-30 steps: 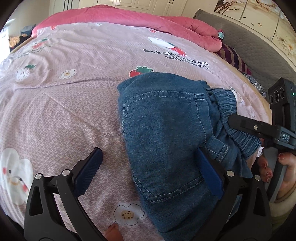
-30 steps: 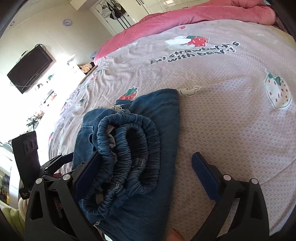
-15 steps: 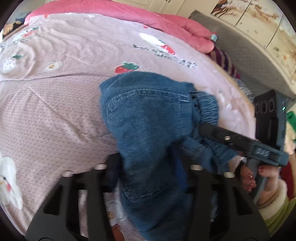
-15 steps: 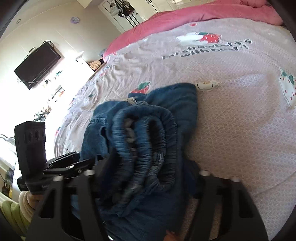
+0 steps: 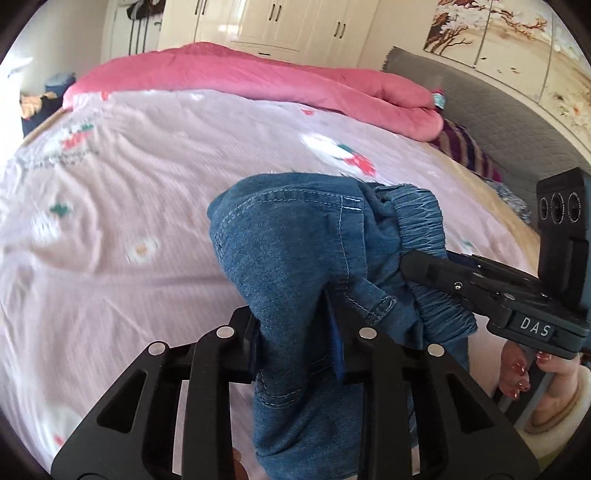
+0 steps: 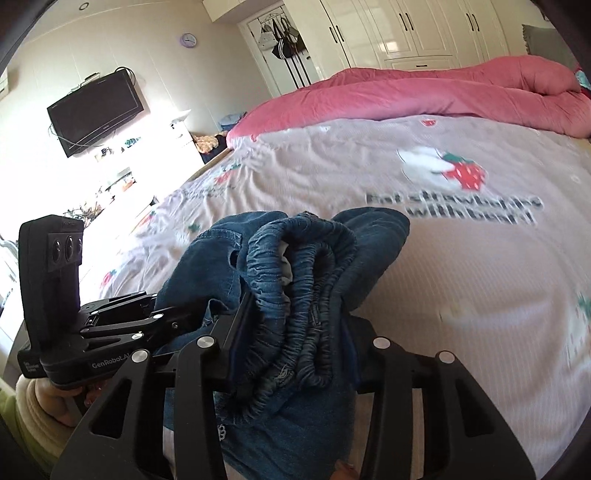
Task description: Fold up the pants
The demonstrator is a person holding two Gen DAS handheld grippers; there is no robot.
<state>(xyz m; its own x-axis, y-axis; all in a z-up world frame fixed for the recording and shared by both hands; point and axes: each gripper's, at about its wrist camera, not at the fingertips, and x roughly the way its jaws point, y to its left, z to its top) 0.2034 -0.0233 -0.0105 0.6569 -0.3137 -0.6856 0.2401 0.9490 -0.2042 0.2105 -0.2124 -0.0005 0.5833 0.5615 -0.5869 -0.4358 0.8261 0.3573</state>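
The folded blue denim pants are lifted off the pink bed sheet. My left gripper is shut on the folded denim edge near a back pocket. My right gripper is shut on the bunched elastic waistband. The right gripper also shows in the left wrist view, clamped on the waistband at the right. The left gripper shows in the right wrist view, at the pants' left side.
A rolled pink duvet lies along the far side of the bed. A grey headboard and a striped pillow are at the right. A TV hangs on the wall; wardrobes stand behind.
Both grippers went from open around the pants to shut on them. The pants have been lifted off the sheet, and both views now tilt up toward the room.
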